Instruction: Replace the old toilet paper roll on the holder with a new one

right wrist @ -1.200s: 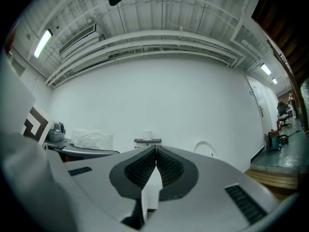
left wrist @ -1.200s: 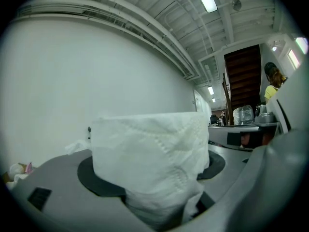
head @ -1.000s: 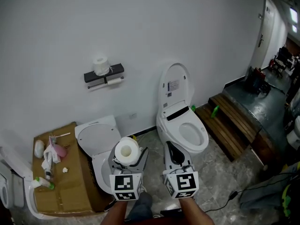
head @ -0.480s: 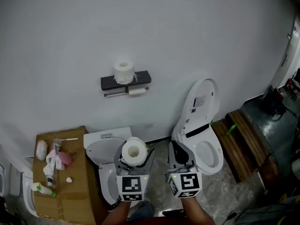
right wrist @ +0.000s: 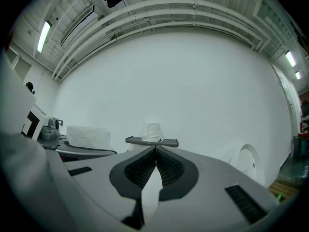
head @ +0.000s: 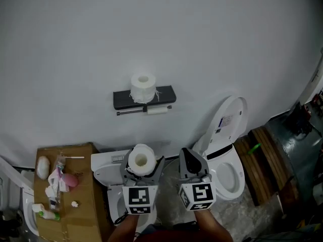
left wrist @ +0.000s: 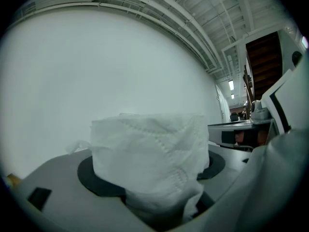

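Note:
A black wall holder [head: 162,96] carries a full white roll [head: 143,87] on its shelf. Under the shelf, a thin, nearly used-up roll [head: 157,110] sits on the bar. My left gripper [head: 142,172] is shut on a new toilet paper roll [head: 141,159], held upright; that roll [left wrist: 152,163] fills the left gripper view. My right gripper [head: 188,155] is shut with nothing in it. In the right gripper view its jaws [right wrist: 155,150] meet, pointing level at the holder [right wrist: 165,141] and the roll on its shelf [right wrist: 151,132]. Both grippers are well short of the wall.
A white toilet [head: 233,183] with its lid up stands at the right. Another toilet [head: 107,161] is below the left gripper. A cardboard box [head: 81,221] with small items lies at the left. Wooden steps [head: 265,158] are at the far right.
Both grippers have moved toward the wall and the holder, which now sits lower and nearer the middle of the head view. The left gripper still holds the roll; the right stays shut.

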A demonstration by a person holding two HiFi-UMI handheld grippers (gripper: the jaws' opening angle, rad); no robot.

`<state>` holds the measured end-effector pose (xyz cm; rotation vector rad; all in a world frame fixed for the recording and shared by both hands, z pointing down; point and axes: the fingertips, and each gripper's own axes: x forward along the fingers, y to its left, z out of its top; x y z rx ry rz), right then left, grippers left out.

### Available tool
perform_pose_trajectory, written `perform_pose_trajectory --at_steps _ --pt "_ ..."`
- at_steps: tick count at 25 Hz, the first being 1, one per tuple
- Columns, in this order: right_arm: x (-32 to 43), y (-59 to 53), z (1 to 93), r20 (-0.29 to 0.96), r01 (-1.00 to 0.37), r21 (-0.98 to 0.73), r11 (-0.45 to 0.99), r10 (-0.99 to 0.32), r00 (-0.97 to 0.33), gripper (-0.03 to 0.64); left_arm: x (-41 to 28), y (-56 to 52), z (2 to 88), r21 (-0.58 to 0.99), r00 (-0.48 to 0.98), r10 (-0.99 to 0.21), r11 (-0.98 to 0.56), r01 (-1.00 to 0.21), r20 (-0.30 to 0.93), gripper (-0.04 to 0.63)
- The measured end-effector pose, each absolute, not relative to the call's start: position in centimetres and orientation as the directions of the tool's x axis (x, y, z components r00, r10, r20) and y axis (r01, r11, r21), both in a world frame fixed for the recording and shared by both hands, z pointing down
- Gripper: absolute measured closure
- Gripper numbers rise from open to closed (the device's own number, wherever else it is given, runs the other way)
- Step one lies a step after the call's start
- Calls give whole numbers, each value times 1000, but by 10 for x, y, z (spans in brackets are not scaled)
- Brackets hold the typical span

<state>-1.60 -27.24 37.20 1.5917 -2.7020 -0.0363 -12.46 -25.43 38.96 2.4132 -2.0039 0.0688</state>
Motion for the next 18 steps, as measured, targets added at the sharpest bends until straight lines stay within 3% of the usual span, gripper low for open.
perform_pose_trajectory --at_steps 18 --pt "1 -400 368 -35 -759 -39 650 -760 -649 598 -101 -364 386 -40 -19 -998 17 -999 57 164"
